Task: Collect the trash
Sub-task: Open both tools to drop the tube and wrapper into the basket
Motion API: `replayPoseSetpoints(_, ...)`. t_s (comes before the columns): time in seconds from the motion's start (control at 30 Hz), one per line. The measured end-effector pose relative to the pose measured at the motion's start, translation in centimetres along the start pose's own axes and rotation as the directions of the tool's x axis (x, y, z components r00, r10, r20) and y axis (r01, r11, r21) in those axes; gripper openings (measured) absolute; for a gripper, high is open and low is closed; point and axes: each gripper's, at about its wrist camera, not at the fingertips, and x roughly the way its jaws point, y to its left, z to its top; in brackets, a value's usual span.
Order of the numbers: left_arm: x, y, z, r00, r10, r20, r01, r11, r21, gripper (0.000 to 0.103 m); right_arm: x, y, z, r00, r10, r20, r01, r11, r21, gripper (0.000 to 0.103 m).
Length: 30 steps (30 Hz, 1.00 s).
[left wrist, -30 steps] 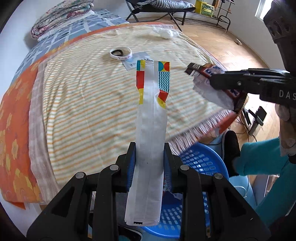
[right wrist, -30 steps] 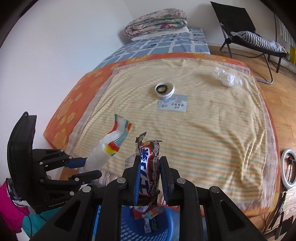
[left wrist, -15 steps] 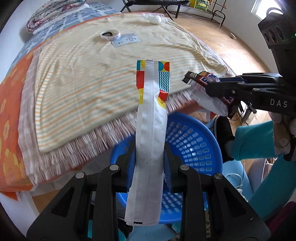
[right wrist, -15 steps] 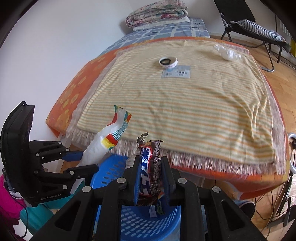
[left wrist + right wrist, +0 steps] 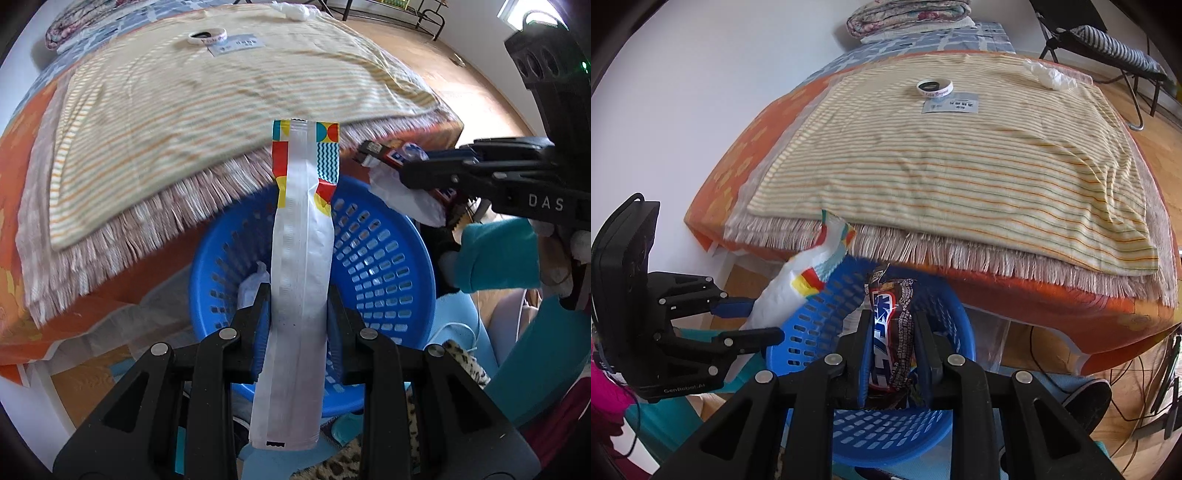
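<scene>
My left gripper (image 5: pixel 298 295) is shut on a long white wrapper (image 5: pixel 301 258) with a colourful patterned top, held upright above the blue plastic basket (image 5: pixel 373 258). My right gripper (image 5: pixel 890 325) is shut on a brown, red and blue candy bar wrapper (image 5: pixel 892 332), also over the blue basket (image 5: pixel 886 435). In the right wrist view the left gripper (image 5: pixel 753 317) stands at the left with the white wrapper (image 5: pixel 809 277). In the left wrist view the right gripper (image 5: pixel 421 166) comes in from the right with the candy wrapper (image 5: pixel 391 157). White crumpled trash lies inside the basket.
The basket stands on the floor against the bed's fringed striped blanket (image 5: pixel 960 155). On the blanket lie a tape ring (image 5: pixel 934 86), a flat grey packet (image 5: pixel 951 103) and crumpled clear plastic (image 5: pixel 1049 75). A folding chair (image 5: pixel 1108 33) stands beyond. A teal sleeve (image 5: pixel 495 254) is at the right.
Both grippers have moved back from over the bed and down, so that they now hang over the blue basket. Each still holds its wrapper.
</scene>
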Motion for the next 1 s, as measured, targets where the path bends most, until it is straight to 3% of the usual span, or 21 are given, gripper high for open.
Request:
replayPoseSetpoints(0.77,2.3,-0.7,-1.8,0.995,-0.009,-0.094,0.01,1.0,0.001,0.028,1.6,0.3,-1.1,0.999,0.001,-0.052,-0.001,1.0,-0.007,0.029)
replayPoseSetpoints(0.83,2.4,-0.8,-1.8,0.995,-0.008,-0.095,0.008,1.0,0.003,0.032,1.7,0.1,-1.2,0.998,0.0,-0.055,0.0,1.0,0.002,0.035)
replayPoseSetpoints(0.9,2.3,-0.8,-1.8,0.996,-0.009,-0.09,0.009,1.0,0.005,0.04,1.6,0.0,-1.1,0.999,-0.003,-0.052,0.004,1.0,0.012,0.051)
replayPoseSetpoints(1.0,2.2,-1.0,-1.7,0.996,-0.012,-0.086,0.013,1.0,0.006,0.041,1.5,-0.1,-1.1,0.999,-0.002,-0.047,0.003,1.0,0.022,0.055)
